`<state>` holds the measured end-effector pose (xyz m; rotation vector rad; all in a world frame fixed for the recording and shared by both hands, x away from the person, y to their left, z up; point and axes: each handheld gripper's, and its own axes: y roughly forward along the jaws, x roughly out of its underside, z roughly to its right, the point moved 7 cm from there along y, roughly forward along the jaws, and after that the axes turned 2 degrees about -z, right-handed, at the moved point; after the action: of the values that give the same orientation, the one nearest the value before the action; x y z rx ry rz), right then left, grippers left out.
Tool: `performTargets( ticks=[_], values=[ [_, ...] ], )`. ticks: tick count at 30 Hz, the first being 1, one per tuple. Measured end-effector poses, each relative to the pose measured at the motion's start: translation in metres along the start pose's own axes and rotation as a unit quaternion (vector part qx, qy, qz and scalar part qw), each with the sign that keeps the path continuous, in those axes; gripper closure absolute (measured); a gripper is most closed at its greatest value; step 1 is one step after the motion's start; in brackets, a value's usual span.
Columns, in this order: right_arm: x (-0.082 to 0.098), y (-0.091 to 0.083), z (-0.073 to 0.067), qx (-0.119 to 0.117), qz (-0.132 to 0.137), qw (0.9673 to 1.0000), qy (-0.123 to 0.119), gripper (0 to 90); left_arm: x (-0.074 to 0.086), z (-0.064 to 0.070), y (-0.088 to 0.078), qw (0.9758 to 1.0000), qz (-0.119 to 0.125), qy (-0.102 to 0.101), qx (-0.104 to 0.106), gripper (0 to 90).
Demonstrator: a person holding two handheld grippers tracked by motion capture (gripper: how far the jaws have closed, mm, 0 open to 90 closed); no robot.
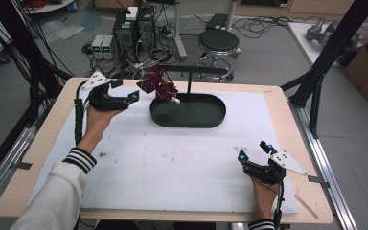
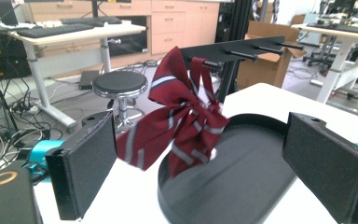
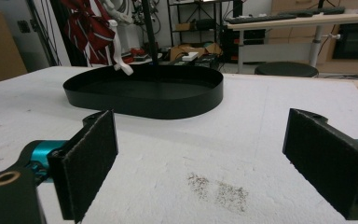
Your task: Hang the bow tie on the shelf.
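In the high view, the black oval tray (image 1: pixel 188 111) is sitting toward the far middle of the bench (image 1: pixel 38 139), with a post and peg bar rising from it, and a dark red striped bow tie (image 1: pixel 158 85) is hanging from the bar above the tray's left end. The left gripper (image 1: pixel 135 95) is hovering just left of the tray with its fingers apart; the right gripper (image 1: pixel 255 151) is resting well back from the tray, toward the near right, fingers apart too. In the left gripper view, the bow tie (image 2: pixel 182 116) is dangling over the tray (image 2: pixel 242 186), which is holding nothing loose. It is looking soft, light and floppy, so taking it at the central knot is probably safest. In the right gripper view, the tray (image 3: pixel 144 93) is lying ahead, empty inside, with 2 open fingers (image 3: pixel 86 163) framing it.
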<state>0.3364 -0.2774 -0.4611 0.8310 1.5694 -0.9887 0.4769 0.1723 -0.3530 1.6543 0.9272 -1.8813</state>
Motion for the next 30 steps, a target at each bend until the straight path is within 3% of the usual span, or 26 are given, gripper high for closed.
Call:
performTargets(
  ticks=[6,14,16,23,30],
  values=[
    [0.000,0.000,0.000,-0.002,-0.002,1.0000,0.008,9.1,0.029,0.004,-0.047,0.9995,0.017,0.025,-0.010,10.6],
    [0.000,-0.002,-0.001,-0.004,0.004,1.0000,0.000,9.1,0.056,0.016,-0.083,0.9987,0.036,0.035,-0.007,10.6],
    [0.000,-0.002,-0.001,-0.004,0.007,1.0000,0.001,9.2,0.067,0.018,-0.091,0.9988,0.040,0.027,-0.005,10.6],
    [0.000,-0.002,-0.001,-0.005,0.009,0.9999,-0.001,9.2,0.090,0.018,-0.101,0.9987,0.050,0.001,-0.009,10.6],
    [0.000,-0.002,-0.001,-0.004,0.009,0.9999,-0.002,9.2,0.108,0.023,-0.104,0.9983,0.057,-0.002,-0.015,10.5]
  ],
)
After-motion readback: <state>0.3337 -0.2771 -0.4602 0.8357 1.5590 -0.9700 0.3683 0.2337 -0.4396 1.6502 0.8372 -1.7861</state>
